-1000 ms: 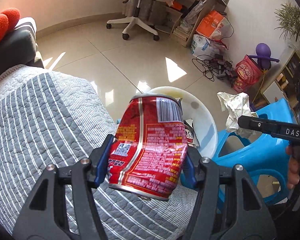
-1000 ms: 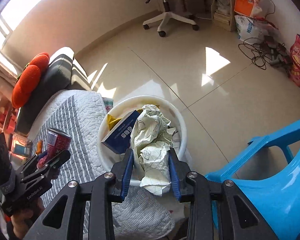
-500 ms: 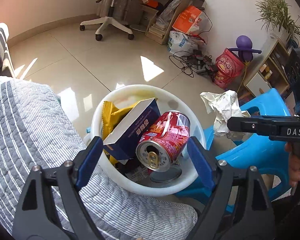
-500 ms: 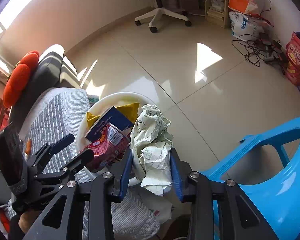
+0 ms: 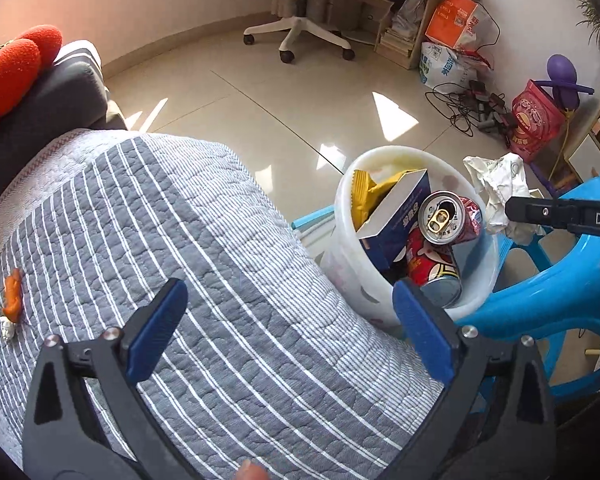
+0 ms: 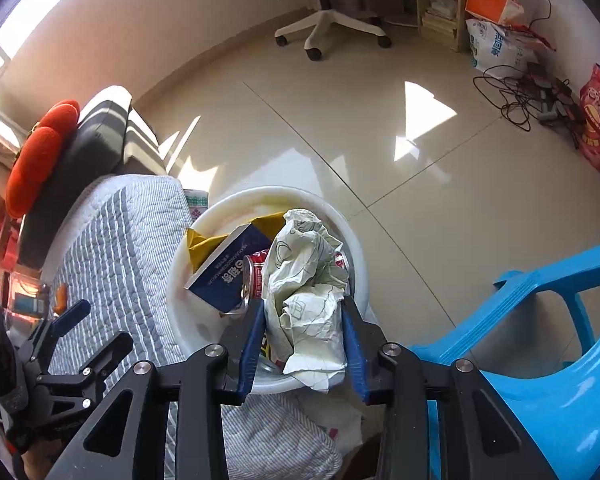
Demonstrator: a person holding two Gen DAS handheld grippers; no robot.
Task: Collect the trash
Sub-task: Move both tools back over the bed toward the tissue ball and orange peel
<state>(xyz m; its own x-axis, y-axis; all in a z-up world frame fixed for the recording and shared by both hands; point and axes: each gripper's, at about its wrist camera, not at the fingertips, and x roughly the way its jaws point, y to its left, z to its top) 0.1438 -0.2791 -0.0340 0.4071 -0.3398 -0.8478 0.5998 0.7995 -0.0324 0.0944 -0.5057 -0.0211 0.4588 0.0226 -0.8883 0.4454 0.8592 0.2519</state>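
The crumpled paper (image 6: 308,304), pinched in the right tool (image 6: 304,344) over the white bin (image 6: 356,264), looks light, soft and springy, so a grip across its bulk suits it. The left tool (image 5: 287,328) is spread, holding nothing. The bin's bottom is hidden

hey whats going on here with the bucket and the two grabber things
A person is collecting trash into a white plastic bucket beside a striped grey quilt. The left gripper is open and empty over the quilt; a crushed red drink can lies in the bucket against a dark blue cardboard box. The right gripper holds a crumpled white paper wad over the bucket.
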